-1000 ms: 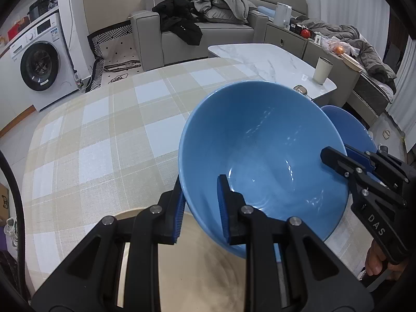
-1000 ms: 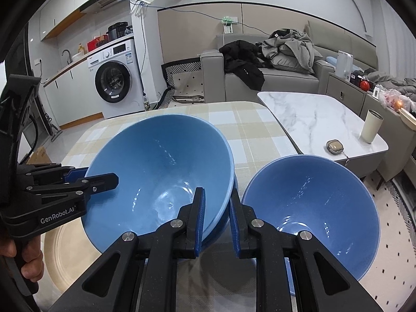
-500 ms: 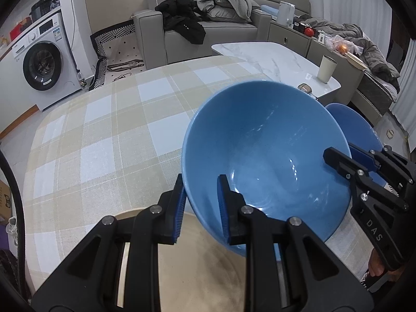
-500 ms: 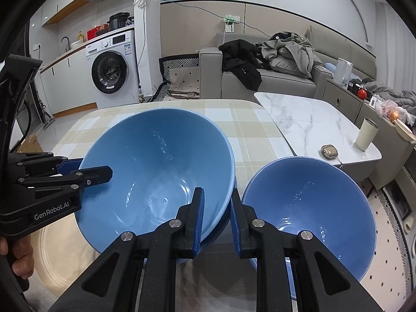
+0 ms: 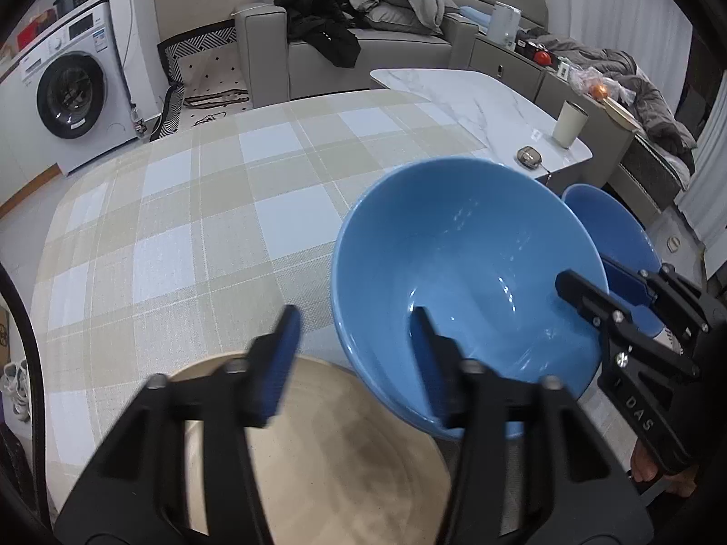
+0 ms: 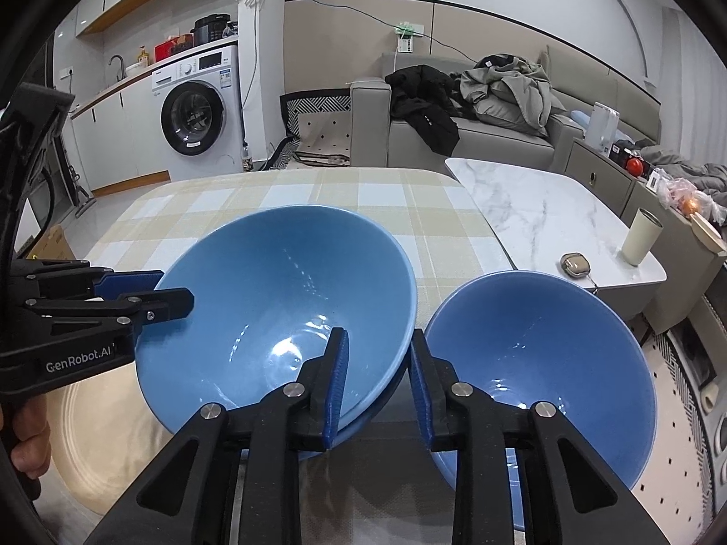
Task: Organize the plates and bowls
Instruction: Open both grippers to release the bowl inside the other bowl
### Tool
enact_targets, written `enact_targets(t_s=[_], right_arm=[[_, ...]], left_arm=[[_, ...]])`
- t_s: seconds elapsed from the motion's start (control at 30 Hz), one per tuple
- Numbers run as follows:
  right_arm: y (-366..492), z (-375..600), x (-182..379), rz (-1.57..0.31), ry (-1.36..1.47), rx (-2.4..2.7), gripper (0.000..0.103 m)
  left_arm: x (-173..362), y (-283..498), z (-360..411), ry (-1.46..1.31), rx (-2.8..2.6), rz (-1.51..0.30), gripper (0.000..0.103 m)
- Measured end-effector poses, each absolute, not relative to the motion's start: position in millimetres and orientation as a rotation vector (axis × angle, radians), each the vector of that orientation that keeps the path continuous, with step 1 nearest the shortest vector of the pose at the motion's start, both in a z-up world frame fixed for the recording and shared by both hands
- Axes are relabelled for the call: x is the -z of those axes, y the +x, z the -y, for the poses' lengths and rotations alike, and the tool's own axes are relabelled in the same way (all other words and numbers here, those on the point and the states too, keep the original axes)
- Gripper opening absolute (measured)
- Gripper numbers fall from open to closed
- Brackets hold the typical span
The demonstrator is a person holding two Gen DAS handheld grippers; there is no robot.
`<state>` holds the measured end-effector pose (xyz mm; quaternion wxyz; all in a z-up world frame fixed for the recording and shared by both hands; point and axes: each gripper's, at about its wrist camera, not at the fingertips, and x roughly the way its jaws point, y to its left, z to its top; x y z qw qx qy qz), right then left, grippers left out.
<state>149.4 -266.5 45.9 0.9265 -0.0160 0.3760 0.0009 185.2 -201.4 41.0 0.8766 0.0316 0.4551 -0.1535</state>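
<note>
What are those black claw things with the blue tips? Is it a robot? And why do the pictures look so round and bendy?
It is not a robot. A person holds a two-finger grabbing tool in each hand, and each tool carries a wide-eyed camera that bends the picture. One picture looks along the left gripper, the other along the right gripper. On the checked table are a large blue bowl, a smaller blue bowl beside it, and a beige plate. Each gripper has the large bowl's rim between its fingers, one finger inside and one outside. Both have just been opening their jaws, and the pads do not pinch the bowl, so nothing is held.
</note>
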Motion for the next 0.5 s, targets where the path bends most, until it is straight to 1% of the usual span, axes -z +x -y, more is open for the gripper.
enact_targets(t_s=[0.03,0.1,0.13,0.17,0.23,0.27,0.3,0.33,0.37,0.4,0.43,0.5], right_arm=[[147.8,266.4,-46.3,-0.77,-0.031,-0.008,0.031],[143.7,267.3,-47.1,-0.762,-0.025,-0.019,0.038],[141.5,267.7,-48.1,-0.76,-0.021,-0.029,0.041],[140.0,267.9,-49.0,-0.758,-0.018,-0.038,0.048],[134.7,269.0,-53.8,-0.746,-0.012,-0.057,0.053],[131.5,269.9,-56.3,-0.739,-0.009,-0.061,0.06],[127.8,271.9,-59.5,-0.727,-0.001,-0.063,0.072],[125.4,273.5,-62.6,-0.72,0.008,-0.064,0.077],[122.4,275.5,-65.1,-0.712,0.016,-0.065,0.086],[118.8,277.6,-67.7,-0.702,0.022,-0.063,0.087],[115.4,280.0,-69.9,-0.697,0.028,-0.059,0.088],[108.8,286.1,-74.7,-0.688,0.036,-0.047,0.095]], left_arm=[[-42.2,184.3,201.0,0.063,0.318,-0.946,0.065],[-46.0,181.9,201.3,0.059,0.326,-0.934,0.073],[-47.8,180.2,200.9,0.056,0.328,-0.931,0.076],[-50.0,178.7,200.7,0.048,0.33,-0.927,0.079],[-53.8,175.1,199.9,0.026,0.339,-0.931,0.079],[-55.3,174.7,200.3,0.013,0.35,-0.937,0.081],[-57.6,171.6,200.8,0.009,0.359,-0.932,0.085],[-60.2,168.1,201.3,0.01,0.363,-0.923,0.087],[-62.8,165.1,202.7,0.014,0.362,-0.913,0.095],[-65.5,162.6,203.5,0.011,0.36,-0.9,0.102],[-68.2,158.4,204.5,0.004,0.364,-0.89,0.102],[-72.7,153.6,206.5,-0.011,0.374,-0.888,0.102]])
